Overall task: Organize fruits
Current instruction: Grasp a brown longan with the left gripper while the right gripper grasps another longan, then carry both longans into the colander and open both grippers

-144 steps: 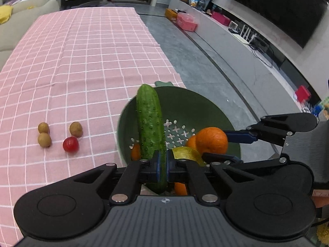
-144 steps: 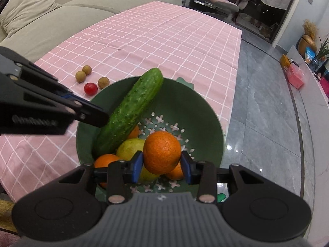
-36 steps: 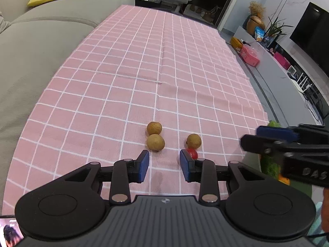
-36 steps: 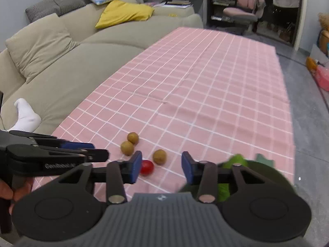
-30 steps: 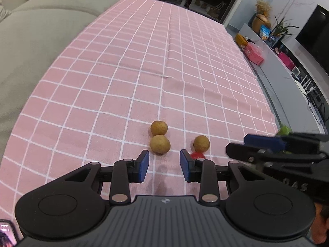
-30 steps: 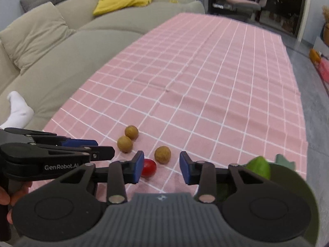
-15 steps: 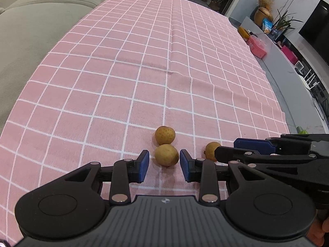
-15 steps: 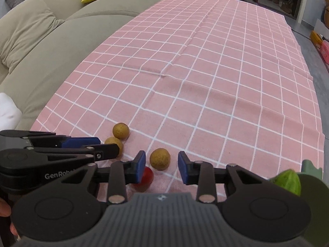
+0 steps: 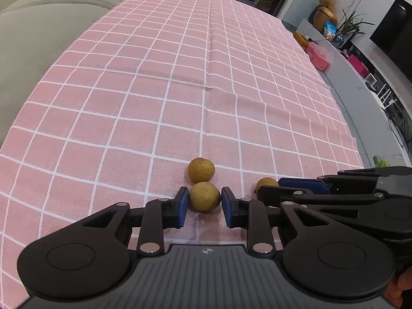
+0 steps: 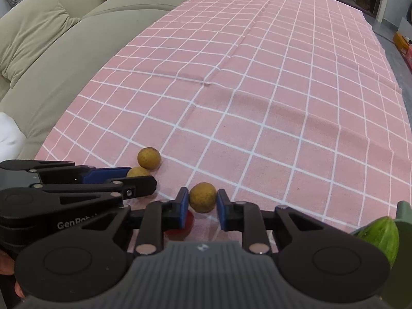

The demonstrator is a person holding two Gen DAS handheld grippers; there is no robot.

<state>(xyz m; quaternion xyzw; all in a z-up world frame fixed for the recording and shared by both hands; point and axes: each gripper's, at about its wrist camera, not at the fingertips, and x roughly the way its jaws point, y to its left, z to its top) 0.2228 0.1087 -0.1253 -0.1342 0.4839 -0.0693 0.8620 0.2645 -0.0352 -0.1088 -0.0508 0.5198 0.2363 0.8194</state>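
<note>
Three small brown longans lie on the pink checked cloth (image 9: 180,82). My left gripper (image 9: 204,200) is open with its blue pads on either side of the nearest longan (image 9: 204,196), resting on the cloth. A second longan (image 9: 200,170) sits just beyond it. My right gripper (image 10: 202,202) is open around the third longan (image 10: 203,197), which also shows in the left wrist view (image 9: 266,182). A red cherry tomato (image 10: 181,225) lies partly hidden under the right gripper's left finger. The cucumber tip (image 10: 381,234) sticks out of the green colander (image 10: 404,213) at the right.
A beige sofa (image 10: 46,59) runs along the cloth's left side. The floor (image 9: 360,108) drops away at the right edge, with a TV bench and boxes beyond. The two grippers are close side by side.
Both grippers left the colander, where they held the cucumber and an orange, and came down over the longans. Over the last second each moved forward until a longan sits between its pads.
</note>
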